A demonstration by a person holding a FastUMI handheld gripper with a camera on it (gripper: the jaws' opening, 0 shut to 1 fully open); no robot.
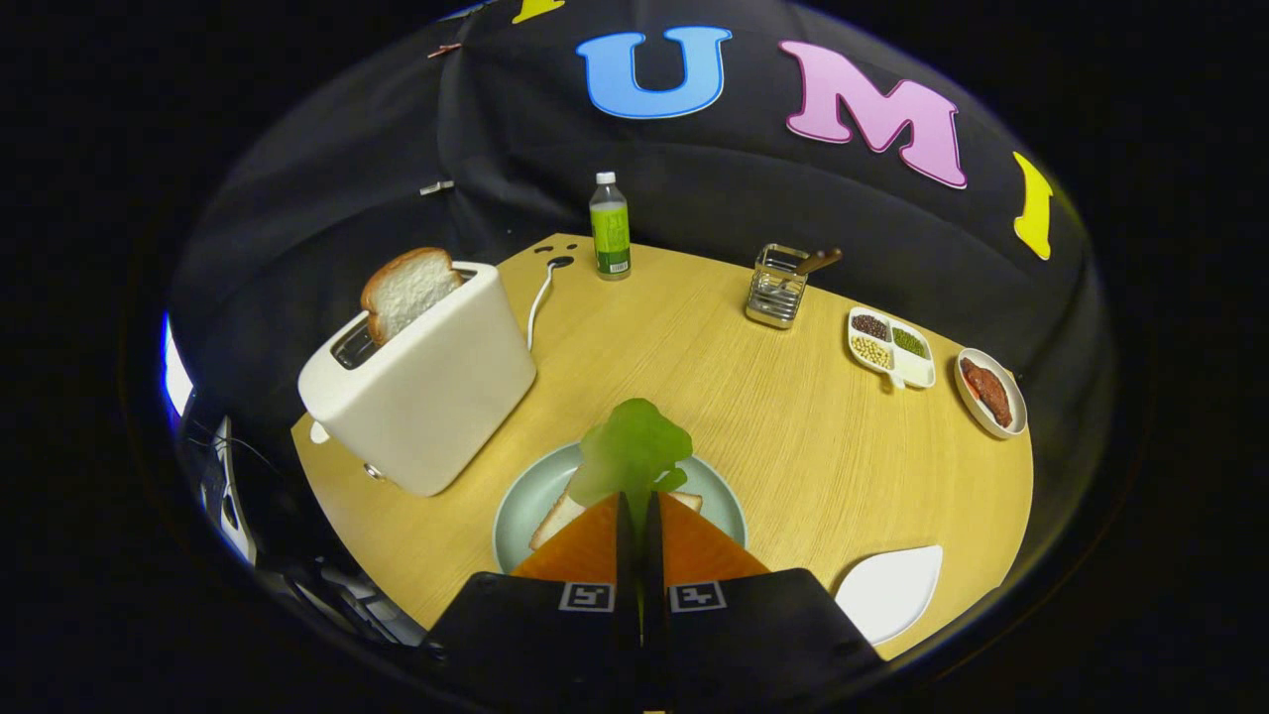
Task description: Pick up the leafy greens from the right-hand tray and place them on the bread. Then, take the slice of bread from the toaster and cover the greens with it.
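Green leafy greens [633,454] pinched in the closed tool [639,511], above bread [557,520] on plate [520,496].

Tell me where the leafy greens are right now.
In the gripper view, the leafy greens are pinched between the gripper fingers, held over the bread on the plate, right of the toaster.

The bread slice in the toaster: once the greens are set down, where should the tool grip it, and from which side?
The tool is shut on the leafy greens above the bread on the plate. For the toaster slice, probably grip the rounded top that stands clear of the slot of the toaster, coming from above with one finger on each flat face; the lower part sits inside the slot.
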